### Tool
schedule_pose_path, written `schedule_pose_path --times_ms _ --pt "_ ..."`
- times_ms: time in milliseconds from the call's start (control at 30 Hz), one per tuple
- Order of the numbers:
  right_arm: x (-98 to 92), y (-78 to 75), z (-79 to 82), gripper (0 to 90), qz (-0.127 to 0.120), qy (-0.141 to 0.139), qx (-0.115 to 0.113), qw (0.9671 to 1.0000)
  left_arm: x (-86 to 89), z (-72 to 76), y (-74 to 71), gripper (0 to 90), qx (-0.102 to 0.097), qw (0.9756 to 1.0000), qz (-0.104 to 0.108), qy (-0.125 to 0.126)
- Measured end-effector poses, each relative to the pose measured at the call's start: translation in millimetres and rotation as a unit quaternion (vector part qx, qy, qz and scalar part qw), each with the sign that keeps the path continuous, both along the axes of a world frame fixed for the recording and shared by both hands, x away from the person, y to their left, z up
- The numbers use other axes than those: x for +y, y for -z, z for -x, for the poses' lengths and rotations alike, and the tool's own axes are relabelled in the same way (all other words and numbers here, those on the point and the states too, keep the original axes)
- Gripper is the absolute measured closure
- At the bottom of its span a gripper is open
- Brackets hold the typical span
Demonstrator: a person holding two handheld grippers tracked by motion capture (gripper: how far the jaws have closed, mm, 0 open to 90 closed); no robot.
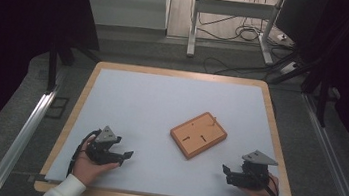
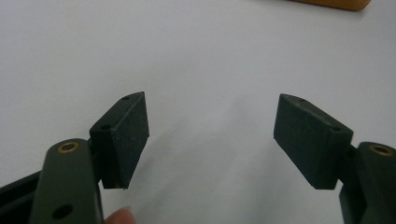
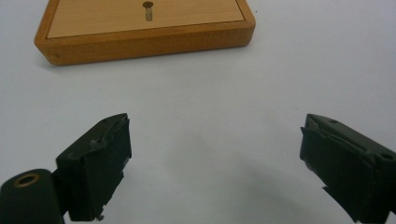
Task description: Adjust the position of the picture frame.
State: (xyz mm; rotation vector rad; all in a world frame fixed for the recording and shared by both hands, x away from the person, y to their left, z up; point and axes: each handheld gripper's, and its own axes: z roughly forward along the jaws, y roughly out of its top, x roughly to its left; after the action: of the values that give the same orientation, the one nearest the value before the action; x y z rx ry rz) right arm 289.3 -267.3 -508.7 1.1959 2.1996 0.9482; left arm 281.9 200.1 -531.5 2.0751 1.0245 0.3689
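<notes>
A flat wooden board (image 1: 198, 135) with slots and a thin upright peg lies tilted near the middle of the white table top (image 1: 162, 101). My left gripper (image 1: 127, 155) rests low at the front left, jaws wide open with bare table between them (image 2: 210, 135). A corner of the board (image 2: 336, 3) shows at the top of the left gripper view. My right gripper (image 1: 225, 172) sits at the front right, open and empty (image 3: 215, 158), pointing at the board (image 3: 144, 32), which lies a short way ahead of its jaws.
The table has a wooden rim (image 1: 77, 111). Beyond its far edge stand a metal frame (image 1: 194, 25) and loose cables (image 1: 243, 33) on the floor. Metal rails (image 1: 22, 134) run along both sides.
</notes>
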Motion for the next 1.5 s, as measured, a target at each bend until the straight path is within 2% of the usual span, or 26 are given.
schedule_pose_path --times_ms 100,167,367,533,1167,1367,1500 --pt "-0.7 -0.2 -0.4 12.9 -0.001 -0.002 -0.012 0.9999 0.0 -1.3 0.4 26.1 0.001 1.0000 0.000 0.004" --pt "-0.6 1.1 -1.5 13.3 -0.003 -0.006 -0.009 0.9999 0.6 -2.3 1.2 26.0 0.001 1.0000 -0.005 0.007" --pt "0.9 5.0 -3.0 14.9 0.002 -0.010 0.000 1.0000 3.1 -2.8 1.4 26.0 0.002 1.0000 -0.001 0.008" --pt "2.6 5.3 -1.7 15.7 0.010 -0.012 0.000 0.9999 6.1 -1.8 1.0 26.0 -0.001 1.0000 0.000 0.007" --pt "0.3 7.3 -5.1 18.3 0.009 -0.003 0.005 0.9999 9.3 -2.4 1.1 26.0 0.000 1.0000 0.006 0.006" --pt "4.5 0.2 -10.5 20.2 0.005 0.009 -0.004 0.9999 9.1 -2.1 0.5 26.0 0.001 0.9999 0.012 0.011" --pt "11.4 -7.5 -13.8 22.5 0.003 0.005 -0.011 0.9999 8.9 -1.8 0.6 26.0 0.000 0.9998 0.012 0.016"
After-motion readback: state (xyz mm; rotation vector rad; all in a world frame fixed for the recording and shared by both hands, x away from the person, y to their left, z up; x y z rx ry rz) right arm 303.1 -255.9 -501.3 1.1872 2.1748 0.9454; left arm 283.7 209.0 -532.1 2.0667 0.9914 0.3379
